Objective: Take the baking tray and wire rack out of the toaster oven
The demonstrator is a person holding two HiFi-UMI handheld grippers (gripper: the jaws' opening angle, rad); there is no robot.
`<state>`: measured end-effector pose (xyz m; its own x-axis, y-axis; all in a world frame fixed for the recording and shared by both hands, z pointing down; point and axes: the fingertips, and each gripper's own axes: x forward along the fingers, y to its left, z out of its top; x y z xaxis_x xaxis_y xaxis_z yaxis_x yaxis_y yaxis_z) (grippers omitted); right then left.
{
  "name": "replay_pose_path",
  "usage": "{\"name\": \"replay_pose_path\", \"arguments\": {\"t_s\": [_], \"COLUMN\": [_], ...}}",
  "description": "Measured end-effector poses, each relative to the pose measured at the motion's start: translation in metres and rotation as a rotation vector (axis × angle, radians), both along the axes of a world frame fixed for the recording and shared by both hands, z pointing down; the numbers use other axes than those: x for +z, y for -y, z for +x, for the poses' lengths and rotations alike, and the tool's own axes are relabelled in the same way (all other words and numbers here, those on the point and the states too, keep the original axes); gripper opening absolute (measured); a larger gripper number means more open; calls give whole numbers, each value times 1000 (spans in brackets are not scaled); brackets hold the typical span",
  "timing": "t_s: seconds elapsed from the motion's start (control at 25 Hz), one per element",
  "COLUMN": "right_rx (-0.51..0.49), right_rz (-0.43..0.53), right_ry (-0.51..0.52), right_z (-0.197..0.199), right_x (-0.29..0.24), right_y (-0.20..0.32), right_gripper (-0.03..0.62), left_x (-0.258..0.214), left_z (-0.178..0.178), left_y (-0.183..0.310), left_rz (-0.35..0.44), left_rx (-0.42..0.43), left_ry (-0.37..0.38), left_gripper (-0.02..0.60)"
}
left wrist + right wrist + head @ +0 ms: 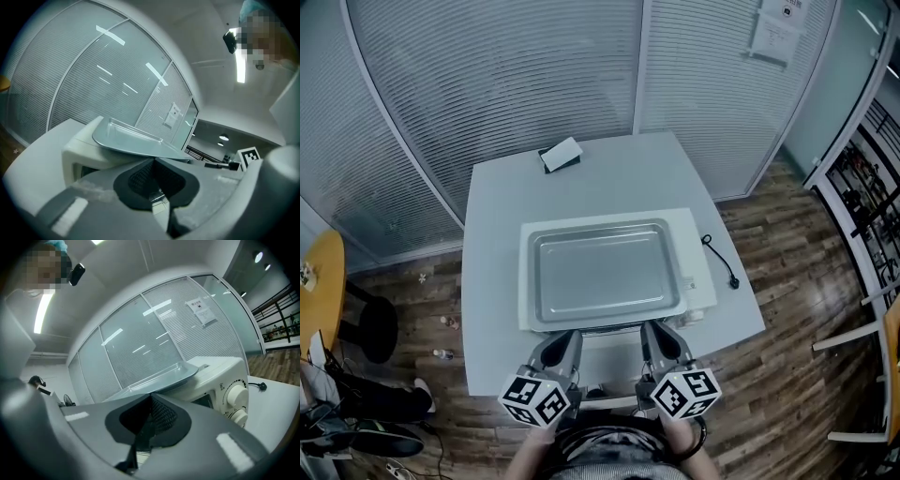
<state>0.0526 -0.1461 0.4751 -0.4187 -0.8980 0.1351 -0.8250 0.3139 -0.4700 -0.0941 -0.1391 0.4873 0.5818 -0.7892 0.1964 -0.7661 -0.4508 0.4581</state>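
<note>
The silver baking tray (602,272) lies flat on top of the white toaster oven (698,281); it also shows as the tray (136,140) and the tray (159,378) in the gripper views. My left gripper (566,337) and right gripper (653,330) are side by side at the oven's front, both shut. A thin bright metal piece, apparently the wire rack's front edge (157,196), sits pinched between the left pads. A thin dark strip runs between the right pads (149,420). The rest of the rack is hidden by the oven and the grippers.
The oven's knobs (234,397) face me at its right front. A black power cord (720,262) trails on the white table (487,309) to the oven's right. A small dark-and-white box (561,155) lies at the table's far edge. Glass partitions stand behind it.
</note>
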Motion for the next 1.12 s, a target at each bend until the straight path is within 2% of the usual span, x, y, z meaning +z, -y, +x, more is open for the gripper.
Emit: {"name": "replay_pose_path", "arguments": {"t_s": [0.32, 0.68, 0.84, 1.0, 1.12], "right_rx": [2, -10, -16, -25, -23], "right_rz": [-9, -72, -107, -149, -192], "right_ry": [-2, -18, -27, -43, -11], "right_z": [2, 7, 7, 5, 5], "right_x": [4, 34, 50, 69, 88], "right_y": [1, -9, -12, -12, -10], "right_gripper": [3, 3, 3, 3, 3], "left_x": [4, 25, 37, 56, 77], "left_z": [1, 6, 6, 6, 6], "left_y": [1, -15, -18, -18, -17], "left_rz": [-29, -82, -90, -149, -192], "left_rx": [1, -15, -29, -39, -49], "left_ry": [-41, -37, -6, 0, 10], "left_gripper": [5, 5, 5, 5, 5]}}
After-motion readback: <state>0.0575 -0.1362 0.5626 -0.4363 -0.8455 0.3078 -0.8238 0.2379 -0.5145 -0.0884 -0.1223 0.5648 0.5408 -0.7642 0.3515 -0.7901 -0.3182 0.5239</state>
